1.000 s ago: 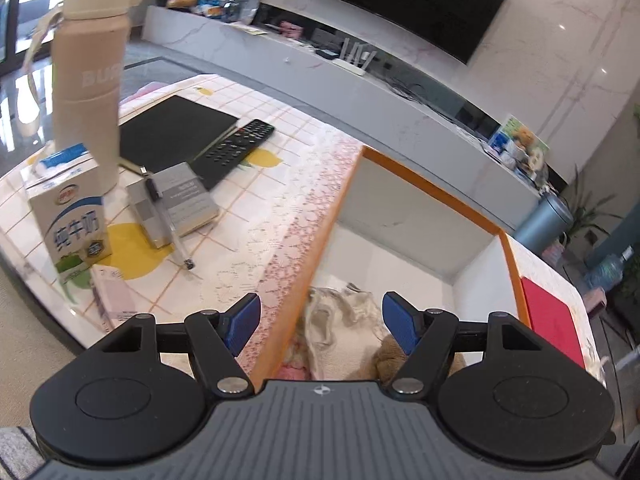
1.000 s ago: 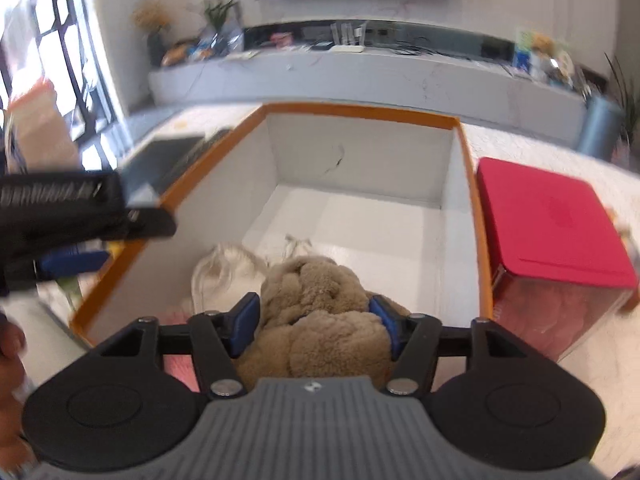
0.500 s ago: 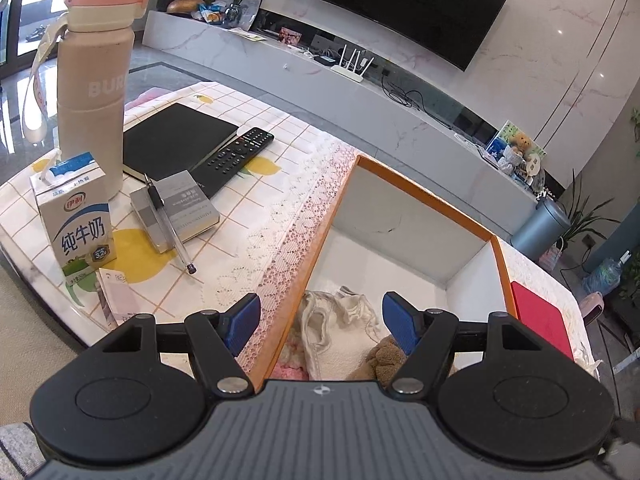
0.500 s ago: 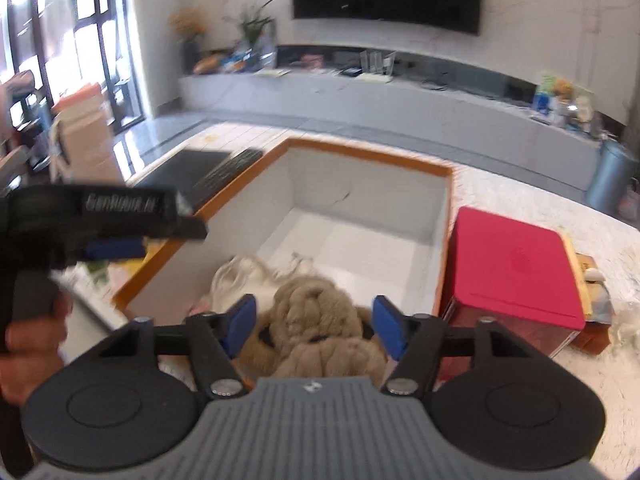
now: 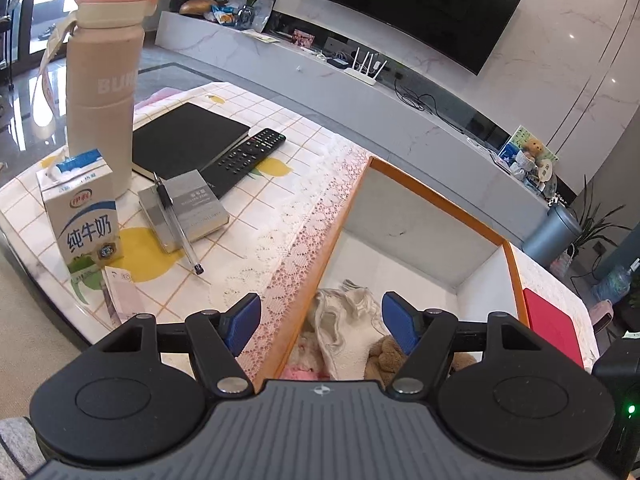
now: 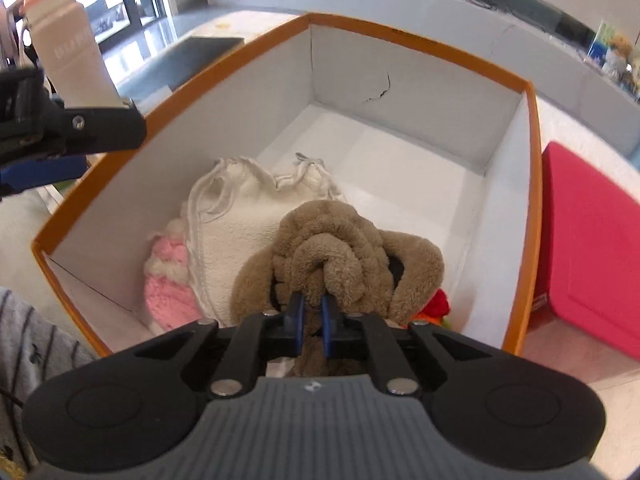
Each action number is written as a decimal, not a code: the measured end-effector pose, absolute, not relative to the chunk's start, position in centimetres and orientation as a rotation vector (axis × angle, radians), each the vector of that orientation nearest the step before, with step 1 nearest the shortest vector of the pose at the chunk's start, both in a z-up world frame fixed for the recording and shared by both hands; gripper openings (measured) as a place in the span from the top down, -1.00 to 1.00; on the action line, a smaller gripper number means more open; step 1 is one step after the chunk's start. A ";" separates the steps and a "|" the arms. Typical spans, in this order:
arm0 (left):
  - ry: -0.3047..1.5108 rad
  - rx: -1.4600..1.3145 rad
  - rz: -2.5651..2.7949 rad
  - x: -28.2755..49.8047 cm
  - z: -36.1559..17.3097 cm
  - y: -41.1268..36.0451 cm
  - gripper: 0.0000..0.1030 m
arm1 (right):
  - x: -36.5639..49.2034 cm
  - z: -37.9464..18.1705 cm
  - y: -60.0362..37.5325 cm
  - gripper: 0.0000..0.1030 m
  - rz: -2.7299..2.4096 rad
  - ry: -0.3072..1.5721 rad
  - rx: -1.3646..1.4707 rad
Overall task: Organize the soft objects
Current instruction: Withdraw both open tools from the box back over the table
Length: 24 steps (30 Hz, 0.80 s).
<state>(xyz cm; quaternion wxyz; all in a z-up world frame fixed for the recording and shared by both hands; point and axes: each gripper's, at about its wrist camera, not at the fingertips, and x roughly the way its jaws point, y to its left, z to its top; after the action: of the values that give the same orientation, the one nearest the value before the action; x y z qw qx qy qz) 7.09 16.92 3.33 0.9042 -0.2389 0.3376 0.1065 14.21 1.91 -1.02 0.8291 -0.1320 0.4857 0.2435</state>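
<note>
Step in hand: my right gripper [image 6: 311,312] pinches the brown plush toy [image 6: 340,256] inside the box [image 6: 534,184], left gripper [image 5: 320,322] wide, empty; next, likely lift clear.

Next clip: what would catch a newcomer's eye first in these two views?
The orange-rimmed white box, with the brown plush toy heaped in its near end beside a cream cloth bag and a pink knitted piece. The right gripper is shut just at the toy's fur. On the tablecloth left of the box, a tall pink bottle towers over a milk carton.
</note>
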 end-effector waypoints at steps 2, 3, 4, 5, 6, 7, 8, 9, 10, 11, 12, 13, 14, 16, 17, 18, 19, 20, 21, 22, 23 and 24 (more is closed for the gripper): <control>0.697 -0.482 0.213 7.0 3.5 16.8 -0.58 | 13.9 -1.0 1.9 0.85 0.498 1.025 -0.261; 0.695 -0.473 0.206 7.0 3.6 16.7 -0.58 | 13.7 -0.9 1.9 0.80 0.494 1.018 -0.245; 0.697 -0.464 0.198 6.9 3.6 16.6 -0.58 | 13.5 -0.7 1.8 0.77 0.492 1.006 -0.233; 0.703 -0.454 0.193 7.0 3.6 16.5 -0.58 | 13.2 -0.5 1.6 0.66 0.493 0.992 -0.219; 0.710 -0.445 0.193 7.0 3.6 16.4 -0.58 | 12.9 -0.2 1.3 0.48 0.498 0.977 -0.200; 0.715 -0.439 0.201 7.0 3.7 16.3 -0.58 | 12.5 0.4 1.1 0.39 0.503 0.959 -0.179; 0.716 -0.432 0.211 6.9 3.8 16.2 -0.57 | 12.2 0.9 0.8 0.21 0.505 0.936 -0.161; 0.712 -0.423 0.222 6.7 4.0 16.0 -0.57 | 11.8 1.4 0.7 0.06 0.505 0.914 -0.156; 0.702 -0.410 0.229 6.5 4.4 15.8 -0.57 | 11.3 2.0 0.6 0.03 0.507 0.894 -0.166; 0.691 -0.394 0.229 6.3 4.7 15.6 -0.57 | 11.0 2.6 0.5 0.03 0.511 0.874 -0.178; 0.683 -0.380 0.226 6.1 5.0 15.3 -0.57 | 10.6 3.3 0.2 0.01 0.514 0.855 -0.179; 0.679 -0.369 0.223 5.9 5.3 15.0 -0.57 | 10.4 4.1 -0.1 -0.01 0.516 0.838 -0.170; 0.679 -0.359 0.224 5.8 5.5 14.8 -0.57 | 10.2 4.9 -0.5 -0.09 0.520 0.821 -0.156; 0.679 -0.328 0.250 5.5 6.3 13.9 -0.57 | 9.8 6.7 -1.5 -0.17 0.526 0.783 -0.140; 0.664 -0.306 0.257 5.2 6.8 13.3 -0.56 | 9.7 7.6 -2.0 -0.19 0.523 0.763 -0.139; 0.640 -0.290 0.257 4.9 7.3 12.8 -0.56 | 9.4 8.5 -2.4 -0.20 0.517 0.742 -0.141; 0.616 -0.285 0.256 4.6 7.8 12.2 -0.56 | 9.2 9.4 -3.0 -0.20 0.512 0.720 -0.143; 0.599 -0.283 0.251 4.4 8.3 11.7 -0.56 | 9.1 10.3 -3.5 -0.20 0.509 0.698 -0.143; 0.587 -0.284 0.243 4.3 8.7 11.2 -0.56 | 8.9 11.2 -4.2 -0.20 0.509 0.676 -0.141; 0.581 -0.289 0.237 4.3 9.1 10.7 -0.56 | 8.7 12.0 -5.0 -0.20 0.510 0.660 -0.136; 0.578 -0.292 0.231 4.3 9.5 10.1 -0.55 | 8.6 12.8 -5.8 -0.20 0.511 0.647 -0.131; 0.574 -0.292 0.220 4.3 9.9 9.5 -0.55 | 8.4 13.4 -6.6 -0.20 0.508 0.632 -0.127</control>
<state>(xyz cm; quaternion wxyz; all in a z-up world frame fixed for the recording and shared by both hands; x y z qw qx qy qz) 4.27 9.47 9.93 0.9427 -0.1433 0.2813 0.1080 8.43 -6.56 13.44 0.9169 -0.0619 0.3073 0.2469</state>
